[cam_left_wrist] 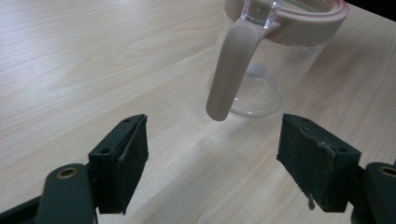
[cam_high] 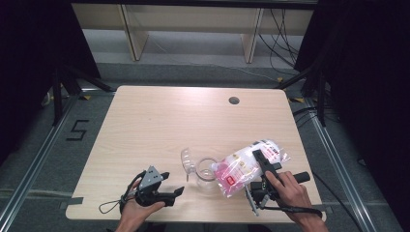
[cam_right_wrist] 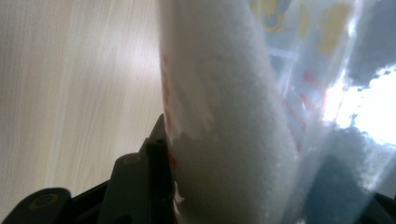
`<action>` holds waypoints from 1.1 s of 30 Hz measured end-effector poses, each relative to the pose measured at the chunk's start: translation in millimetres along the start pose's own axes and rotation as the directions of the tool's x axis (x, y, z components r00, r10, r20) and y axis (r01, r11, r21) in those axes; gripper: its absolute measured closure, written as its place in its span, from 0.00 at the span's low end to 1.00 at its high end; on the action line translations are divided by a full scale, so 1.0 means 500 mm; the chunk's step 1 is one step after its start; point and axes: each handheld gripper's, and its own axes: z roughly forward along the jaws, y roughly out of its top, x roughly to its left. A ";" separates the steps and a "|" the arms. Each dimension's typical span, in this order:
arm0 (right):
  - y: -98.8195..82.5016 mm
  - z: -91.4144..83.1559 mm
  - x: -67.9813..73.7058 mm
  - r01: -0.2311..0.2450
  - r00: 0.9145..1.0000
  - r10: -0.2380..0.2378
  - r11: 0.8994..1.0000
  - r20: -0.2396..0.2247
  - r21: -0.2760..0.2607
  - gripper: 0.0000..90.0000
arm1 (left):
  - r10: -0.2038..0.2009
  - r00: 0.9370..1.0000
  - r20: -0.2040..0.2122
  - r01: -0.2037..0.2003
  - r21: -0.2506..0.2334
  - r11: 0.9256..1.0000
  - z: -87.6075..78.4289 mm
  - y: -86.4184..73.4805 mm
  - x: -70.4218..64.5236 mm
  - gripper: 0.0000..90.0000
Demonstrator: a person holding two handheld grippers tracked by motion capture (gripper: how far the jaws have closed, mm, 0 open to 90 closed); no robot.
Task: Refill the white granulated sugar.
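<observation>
Pale wood table with rounded corners stands on a grey carpeted floor, dark curtains at both sides and light wooden shelving at the back.

Near the front edge of the table stands a clear glass jar with a dusty pink rim and a pink handle; it is the landmark for everything else. Its clear hinged lid stands open, tipped up on the jar's left side. In the left gripper view the handle hangs down the near side of the jar toward the camera, and the jar looks empty.

Just right of the jar, touching or overlapping its rim, lies a clear plastic bag full of white grains, printed with red and pink markings. The bag is tilted, its lower end toward the jar and its far end angled away to the right.

The right gripper, held in the person's right hand, is closed on this bag from the side away from the jar. In the right gripper view the bag bulges up between the black jaws, pressed against the left one.

Left of the jar, a little apart from it, the left gripper rests low over the table in the person's left hand. Its jaws stand wide apart with nothing between them, pointed at the jar's handle.

A small dark round hole sits in the table well behind the jar.
</observation>
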 end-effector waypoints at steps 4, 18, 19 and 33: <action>0.002 0.000 0.001 0.008 1.000 -0.008 1.000 0.001 -0.001 0.60 | -0.001 1.000 0.000 0.001 0.001 1.000 0.000 0.000 0.000 0.27; 0.010 -0.001 -0.005 0.054 0.998 -0.055 0.998 0.013 0.006 0.61 | -0.003 1.000 -0.002 0.003 -0.001 1.000 -0.001 0.000 -0.001 0.27; 0.010 -0.001 -0.005 0.055 0.998 -0.055 0.998 0.014 0.007 0.61 | -0.003 1.000 -0.001 0.003 -0.002 1.000 0.000 0.000 -0.001 0.27; 0.009 -0.002 -0.007 0.049 0.999 -0.049 0.999 0.019 0.006 0.63 | -0.003 1.000 0.000 0.003 -0.004 1.000 -0.001 0.001 -0.001 0.27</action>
